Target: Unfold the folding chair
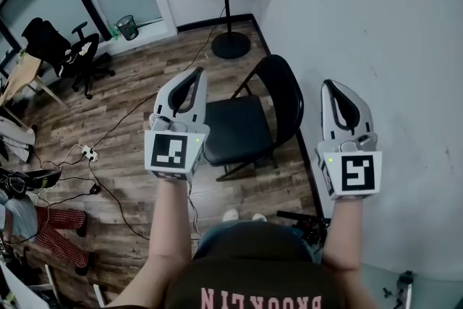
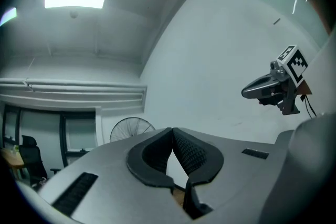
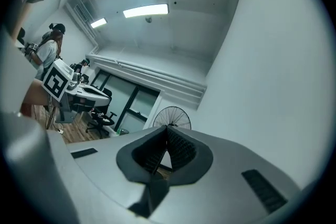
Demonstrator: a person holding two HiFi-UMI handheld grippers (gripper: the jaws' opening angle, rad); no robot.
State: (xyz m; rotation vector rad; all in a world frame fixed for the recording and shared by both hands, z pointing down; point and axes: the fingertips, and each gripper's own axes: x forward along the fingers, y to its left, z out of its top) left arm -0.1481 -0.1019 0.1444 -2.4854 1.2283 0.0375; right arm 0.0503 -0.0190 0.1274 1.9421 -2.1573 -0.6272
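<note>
Folding chair [image 1: 249,123] stands open at the floor's wall edge. Left hand-held gripper [image 1: 195,74] and right hand-held gripper [image 1: 330,85] are pressed together, empty, clear of it. Unfolding appears complete; only checking its stability seems left.

both arms out in front, bare forearms up from bottom of head view. left forearm [image 1: 168,221] carries left gripper [image 1: 198,72], right forearm [image 1: 346,235] carries right gripper [image 1: 330,84]. grippers side by side, well apart, roughly same height, noses pointing away from body, marker cubes facing the head cam. left jaws together at the tips, nothing btwn them. right jaws same: tips together, empty. neither gripper touching anything.
</note>
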